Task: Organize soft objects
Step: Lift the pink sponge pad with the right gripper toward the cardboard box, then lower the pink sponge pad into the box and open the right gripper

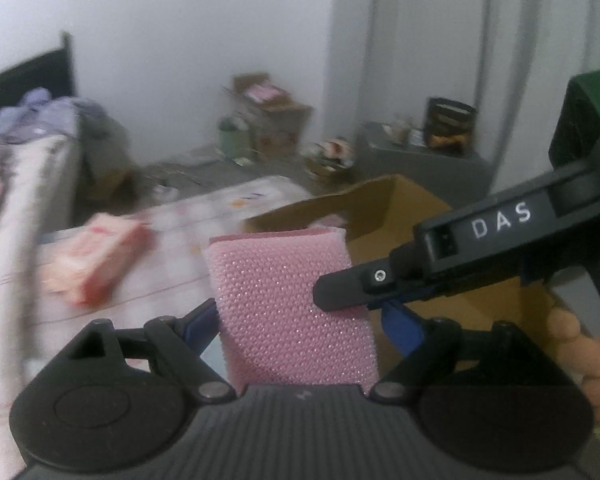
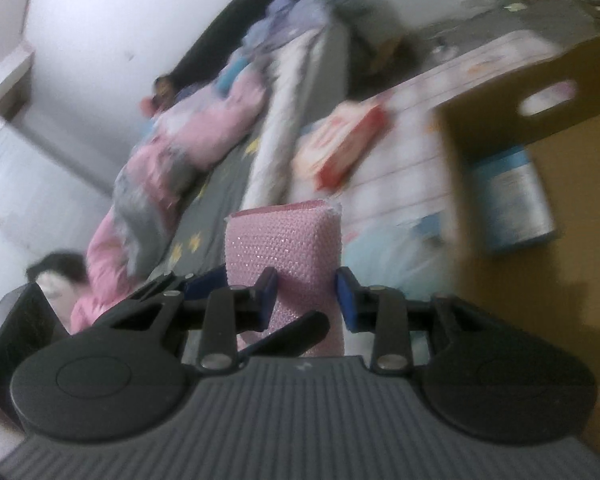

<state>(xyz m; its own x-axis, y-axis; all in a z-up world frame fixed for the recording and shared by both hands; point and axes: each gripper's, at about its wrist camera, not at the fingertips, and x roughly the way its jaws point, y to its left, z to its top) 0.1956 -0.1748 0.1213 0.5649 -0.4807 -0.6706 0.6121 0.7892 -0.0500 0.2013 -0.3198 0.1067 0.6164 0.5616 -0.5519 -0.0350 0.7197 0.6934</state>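
Note:
A pink mesh sponge [image 1: 288,300] stands upright between the blue pads of my left gripper [image 1: 300,320], which grips it across its wide face. My right gripper [image 1: 340,288] comes in from the right and pinches the same sponge. In the right wrist view the sponge [image 2: 288,240] sits narrow-side on between the blue pads of the right gripper [image 2: 306,296], shut on it. An open cardboard box [image 1: 400,200] lies just behind and right of the sponge. In the right wrist view the box [image 2: 540,132] holds a blue and white packet [image 2: 512,196].
A red and white soft pack [image 1: 96,256] lies on the pale patterned cloth [image 1: 180,232] to the left. A bed with pink and grey bedding [image 2: 204,128] runs along the far side. Boxes and clutter [image 1: 272,116] stand on the floor by the wall. A hand [image 1: 596,356] holds the right gripper.

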